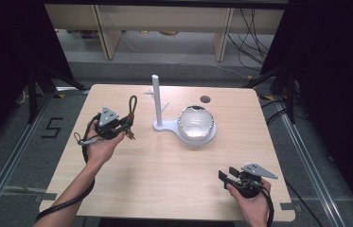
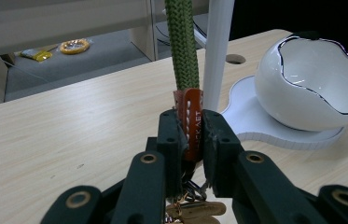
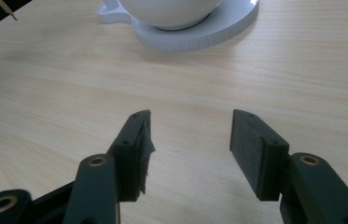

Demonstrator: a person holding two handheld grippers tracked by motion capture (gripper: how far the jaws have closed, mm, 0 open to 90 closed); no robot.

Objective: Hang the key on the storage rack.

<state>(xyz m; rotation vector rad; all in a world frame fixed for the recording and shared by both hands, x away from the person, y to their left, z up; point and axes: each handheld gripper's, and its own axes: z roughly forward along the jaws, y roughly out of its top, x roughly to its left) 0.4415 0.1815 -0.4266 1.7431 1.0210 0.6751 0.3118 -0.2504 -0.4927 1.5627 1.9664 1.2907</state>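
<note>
My left gripper [image 2: 191, 135] clamps the green braided rope keychain's orange leather tab [image 2: 191, 122] at frame centre; my right gripper [image 3: 190, 140] gapes empty.

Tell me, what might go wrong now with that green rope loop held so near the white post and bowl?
The left gripper pinches only the small orange tab under the green rope loop, so the keyring could slip or twist out. The loop stands close beside the white post; a careless swing might knock the stand or miss its pegs. The white bowl sits on the same base and could get jolted.
</note>
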